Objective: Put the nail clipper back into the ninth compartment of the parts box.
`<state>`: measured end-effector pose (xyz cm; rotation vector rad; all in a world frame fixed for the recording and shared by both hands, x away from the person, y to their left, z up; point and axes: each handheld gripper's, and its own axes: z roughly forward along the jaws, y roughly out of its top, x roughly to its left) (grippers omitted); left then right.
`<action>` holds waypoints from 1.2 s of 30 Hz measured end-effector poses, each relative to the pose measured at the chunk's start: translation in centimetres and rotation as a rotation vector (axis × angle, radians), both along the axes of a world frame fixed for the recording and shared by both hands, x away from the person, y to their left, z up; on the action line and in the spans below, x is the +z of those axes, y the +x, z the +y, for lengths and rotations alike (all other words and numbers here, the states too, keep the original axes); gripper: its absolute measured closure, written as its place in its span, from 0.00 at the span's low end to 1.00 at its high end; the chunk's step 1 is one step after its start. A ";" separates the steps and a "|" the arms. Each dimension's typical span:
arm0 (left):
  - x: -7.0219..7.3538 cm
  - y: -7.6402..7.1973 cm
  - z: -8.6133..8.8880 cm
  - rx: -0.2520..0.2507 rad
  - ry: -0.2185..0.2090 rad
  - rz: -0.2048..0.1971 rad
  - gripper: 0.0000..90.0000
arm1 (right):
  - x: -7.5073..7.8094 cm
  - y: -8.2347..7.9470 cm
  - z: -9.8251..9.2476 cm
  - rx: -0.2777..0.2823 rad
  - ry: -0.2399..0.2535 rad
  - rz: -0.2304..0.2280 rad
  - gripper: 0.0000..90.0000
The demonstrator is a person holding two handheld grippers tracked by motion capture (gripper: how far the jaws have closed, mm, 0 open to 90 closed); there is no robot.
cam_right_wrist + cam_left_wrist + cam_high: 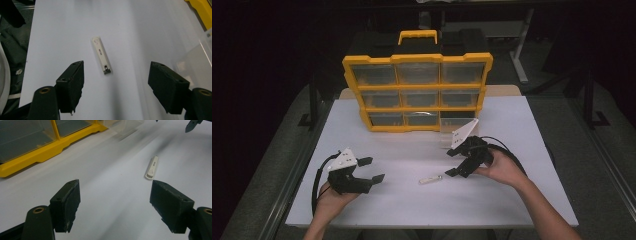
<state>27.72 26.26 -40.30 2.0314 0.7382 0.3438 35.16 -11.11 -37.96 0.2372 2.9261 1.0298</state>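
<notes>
My right gripper (453, 160) is sitting just right of the nail clipper (431, 179), jaws spread wide with nothing between them. In the right gripper view the clipper (101, 55) lies flat on the white table (512, 200), a bit ahead of the jaws and apart from both pads. There's a small dark label printed on the clipper's lever plus a round mark at one end, but it's too tiny for me to read. My left gripper (375, 169) rests over on the left, also wide open and empty. Behind everything stands the yellow drawer organizer (417, 92), and a clear drawer (457, 127) is out on the table in front of its bottom right slot.
</notes>
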 end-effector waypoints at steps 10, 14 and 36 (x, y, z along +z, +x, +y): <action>0.1 -0.1 0.0 0.005 0.004 -0.002 0.27 | -0.6 0.0 1.8 0.047 -0.014 -0.014 0.42; 0.1 0.0 0.1 -0.002 0.010 -0.005 0.27 | -1.1 0.1 2.7 0.070 -0.034 0.001 0.45; 0.0 0.0 0.0 -0.003 0.002 -0.004 0.27 | -3.6 0.7 5.6 0.153 -0.110 0.066 0.64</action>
